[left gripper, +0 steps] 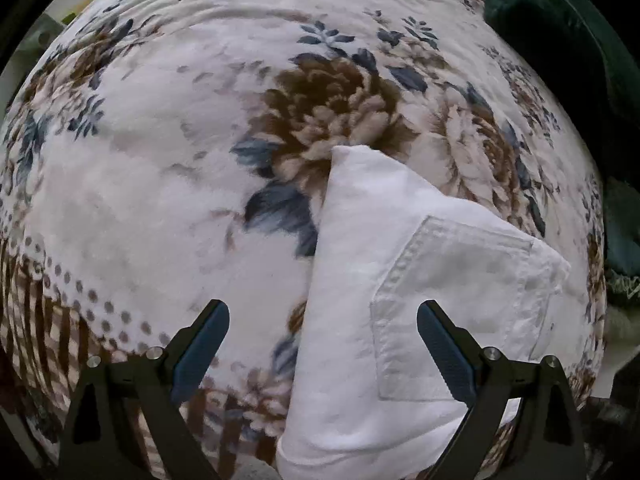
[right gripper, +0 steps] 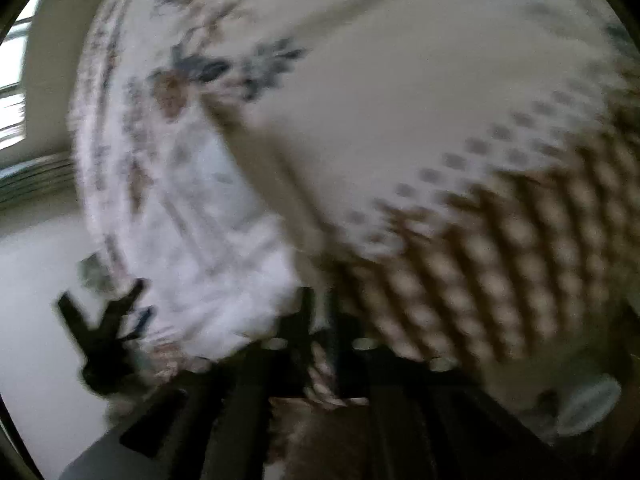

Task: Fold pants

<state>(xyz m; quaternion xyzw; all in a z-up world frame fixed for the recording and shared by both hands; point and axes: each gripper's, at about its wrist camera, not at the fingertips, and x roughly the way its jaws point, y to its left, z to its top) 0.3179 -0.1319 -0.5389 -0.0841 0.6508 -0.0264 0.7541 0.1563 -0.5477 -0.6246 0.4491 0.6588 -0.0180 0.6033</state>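
White pants (left gripper: 404,300) lie folded into a compact bundle on the floral blanket (left gripper: 168,168), a back pocket facing up. My left gripper (left gripper: 323,320) is open and empty, hovering over the bundle's near left edge, its right finger above the pocket. The right wrist view is badly blurred. There my right gripper (right gripper: 320,312) has its fingers close together with a thin strip of cloth between them; the white pants (right gripper: 192,216) show at left. The other gripper (right gripper: 108,328) appears at lower left.
The blanket's brown checked border (left gripper: 44,320) runs at the lower left. Dark green bedding (left gripper: 560,40) lies at the upper right. In the right wrist view a pale floor (right gripper: 40,300) and a window (right gripper: 12,92) are at left.
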